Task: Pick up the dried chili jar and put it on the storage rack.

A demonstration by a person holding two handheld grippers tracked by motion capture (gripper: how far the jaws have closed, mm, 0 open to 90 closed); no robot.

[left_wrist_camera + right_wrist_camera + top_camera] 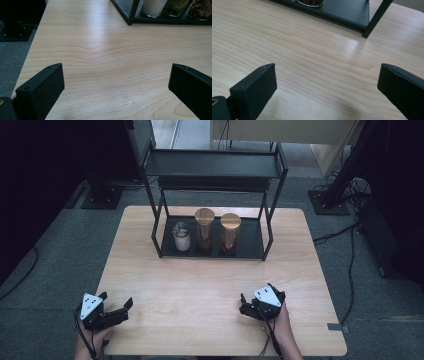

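Left tongs [116, 311] and right tongs [248, 306] rest at the near edge of the table [210, 285], jaws apart, nothing held; likely a ready stance. Three jars stand in a row on the bottom tray of a black rack [250, 242], well apart from both tongs. White jar [182, 237] at left; brown jar [204, 228] and red jar [230, 233] carry wooden lids.

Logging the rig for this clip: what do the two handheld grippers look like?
Both are black. The left gripper and right gripper each carry a grey three-cornered plate with dark dots on top. A black cable trails back from each. Their fingers are blocky, matte black slabs with small screw holes. No sleeves visible.
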